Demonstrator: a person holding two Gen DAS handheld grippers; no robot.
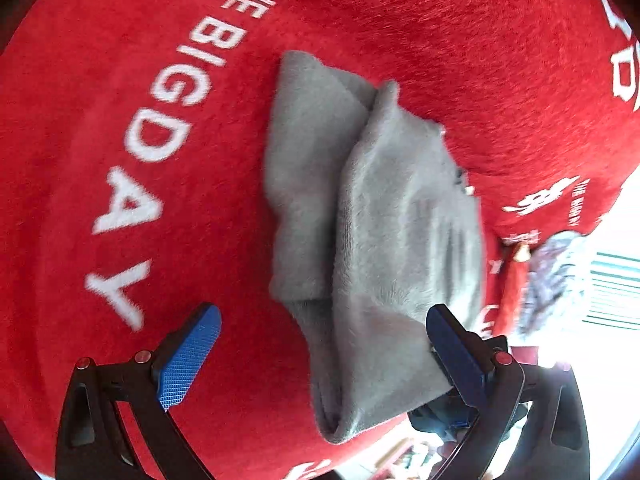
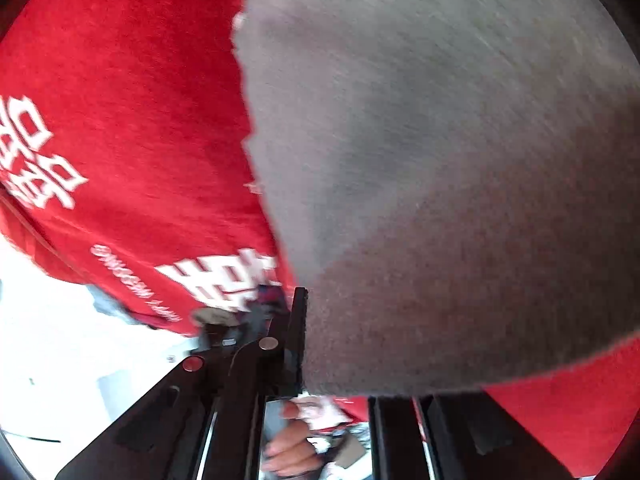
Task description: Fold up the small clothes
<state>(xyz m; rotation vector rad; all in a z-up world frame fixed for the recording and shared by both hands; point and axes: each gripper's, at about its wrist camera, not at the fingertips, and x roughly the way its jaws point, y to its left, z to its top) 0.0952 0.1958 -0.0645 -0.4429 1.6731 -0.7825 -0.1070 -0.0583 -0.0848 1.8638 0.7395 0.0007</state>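
Grey garment [image 1: 372, 240] lies between spread left fingers [image 1: 188, 356].

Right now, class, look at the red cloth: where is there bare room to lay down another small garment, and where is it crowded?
Free: the red cloth left of the grey garment, over the white lettering, and the stretch above the garment. Crowded: the right edge, where a bundle of fabric lies by the cloth's border, and near the left gripper, whose open jaws straddle the garment.

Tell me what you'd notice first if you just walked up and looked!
The bright red cloth with big white letters fills nearly everything. In the middle lies a folded grey garment, with the left gripper open around its near end, blue fingers apart. In the right wrist view, grey fabric covers most of the picture.
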